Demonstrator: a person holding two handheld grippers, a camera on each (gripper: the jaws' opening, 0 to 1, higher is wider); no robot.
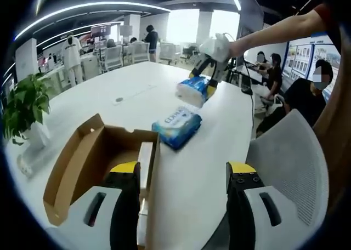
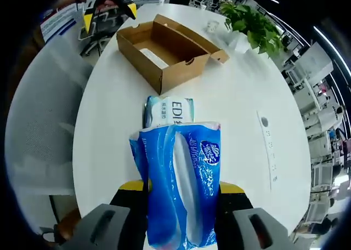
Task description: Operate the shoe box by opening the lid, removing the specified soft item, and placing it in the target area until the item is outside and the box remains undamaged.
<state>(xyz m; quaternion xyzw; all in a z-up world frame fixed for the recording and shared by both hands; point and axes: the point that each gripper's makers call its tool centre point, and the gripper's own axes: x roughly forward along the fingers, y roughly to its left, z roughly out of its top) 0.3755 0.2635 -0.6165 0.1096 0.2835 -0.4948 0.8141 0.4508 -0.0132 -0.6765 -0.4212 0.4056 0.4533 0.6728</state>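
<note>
Low centre of the right gripper view, right claw (image 2: 182, 198) pinches the blue tissue pack (image 2: 181, 179); we set it beside the EDI pack (image 2: 168, 111) on the worktop (image 2: 236, 96), clear of the open shoe box (image 2: 164, 47); left claw (image 1: 182, 176) spread, empty.

Matt brown cardboard shoe box (image 2: 164, 50); glossy blue plastic tissue pack (image 2: 181, 184); smooth white table (image 2: 236, 113)

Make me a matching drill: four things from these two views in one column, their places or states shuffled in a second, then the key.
Things
1. blue tissue pack
2. wipes pack
3. shoe box
4. plant

Places or states
A. open on the table
B. clamped in the right gripper
C. standing at the table's edge
D. lying flat on the table, beside the box

Pairs: 1-B, 2-D, 3-A, 4-C
</note>
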